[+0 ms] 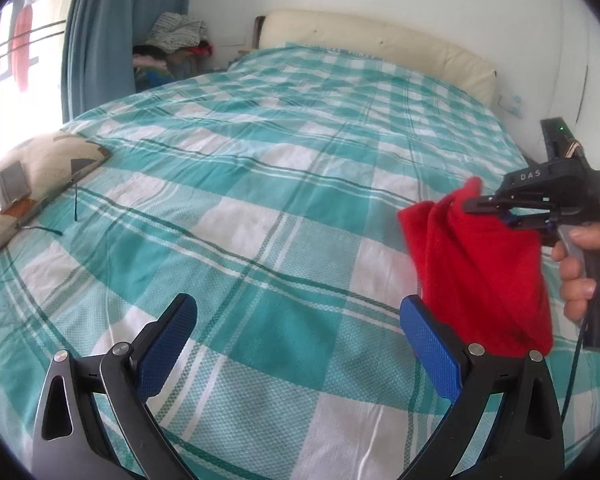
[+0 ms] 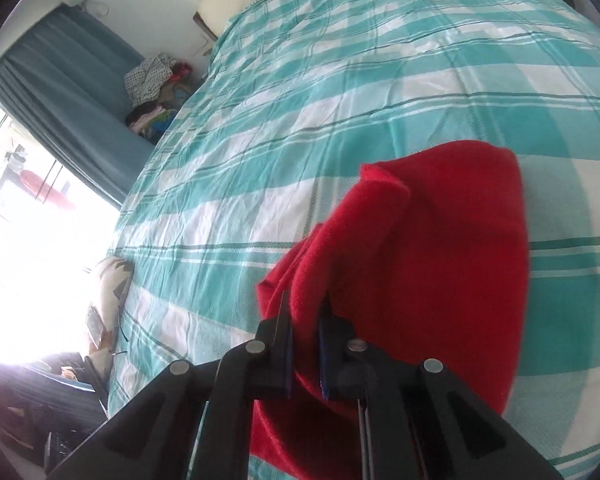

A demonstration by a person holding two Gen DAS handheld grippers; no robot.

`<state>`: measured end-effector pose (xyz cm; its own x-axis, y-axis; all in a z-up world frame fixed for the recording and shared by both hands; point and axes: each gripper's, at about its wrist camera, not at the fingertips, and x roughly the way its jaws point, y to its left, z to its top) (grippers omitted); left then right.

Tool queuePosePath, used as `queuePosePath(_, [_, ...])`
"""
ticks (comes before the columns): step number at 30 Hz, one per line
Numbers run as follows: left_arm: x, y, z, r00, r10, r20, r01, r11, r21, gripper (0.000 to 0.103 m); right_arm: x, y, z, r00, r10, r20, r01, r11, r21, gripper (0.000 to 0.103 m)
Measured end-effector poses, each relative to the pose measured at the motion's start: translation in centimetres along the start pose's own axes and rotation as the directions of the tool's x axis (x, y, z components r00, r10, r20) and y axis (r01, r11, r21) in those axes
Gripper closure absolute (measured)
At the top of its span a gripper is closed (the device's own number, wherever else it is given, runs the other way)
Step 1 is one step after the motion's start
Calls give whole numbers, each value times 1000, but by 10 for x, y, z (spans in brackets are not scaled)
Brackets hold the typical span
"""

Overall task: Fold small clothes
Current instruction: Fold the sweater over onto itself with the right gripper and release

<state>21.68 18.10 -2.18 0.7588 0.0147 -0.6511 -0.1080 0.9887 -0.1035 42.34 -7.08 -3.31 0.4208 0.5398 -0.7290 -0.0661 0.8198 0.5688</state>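
Note:
A small red garment [image 1: 480, 264] hangs in the air at the right of the left wrist view, pinched near its top by my right gripper [image 1: 500, 216]. In the right wrist view the right gripper [image 2: 305, 320] is shut on a fold of the red garment [image 2: 428, 248], which drapes down over the bed. My left gripper [image 1: 300, 332] is open and empty, its blue pads [image 1: 428, 344] spread wide just above the teal checked bedsheet [image 1: 260, 184], to the left of the hanging garment.
A patterned pillow [image 1: 24, 188] lies at the bed's left edge. A cream headboard cushion [image 1: 380, 48] lines the far end. A heap of clothes [image 1: 176, 48] sits in the corner by the blue curtain [image 1: 100, 32]. A bright window is at the left.

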Motion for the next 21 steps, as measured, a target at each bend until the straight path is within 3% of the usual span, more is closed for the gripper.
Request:
queuePosePath(2, [0,3,-1,1000,7,-8,-7,1000,-2,1,23,0,-11,986,129,-102,-125,991,40,72])
queuePosePath(3, [0,5,0,1000,9,-11,-9,1000,-5,1,23,2,-16,975,189,-116,-185,982,45,70])
queuePosePath(5, [-1,8,2,1000,7,-7,-7,1000,-18,1,6,9,-21,973,214,-91,-216,976,-19,70])
queuePosePath(8, [-5,12,5,1000,-8,8,8,999,-50,1,-38,10,-20,989,144,22,-140,982,-128,70])
queuePosePath(10, [-5,12,6,1000,-21,7,22,998,-63,1,-58,5,-23,995,-16,100,36,978,-205,70])
queuePosePath(12, [-4,10,6,1000,-31,-1,30,998,-64,1,-51,4,-33,987,-129,96,151,946,-287,69])
queuePosePath(15, [-3,8,3,1000,-29,-6,29,998,-51,1,-16,8,-57,991,-130,17,127,922,-367,69])
queuePosePath(19, [-3,10,-1,1000,-13,-6,13,999,-49,1,37,33,-115,991,-114,-71,61,854,-517,70])
queuePosePath(21, [-2,12,-2,1000,-5,-11,4,999,-53,1,38,45,-133,989,-146,-30,101,806,-584,70])
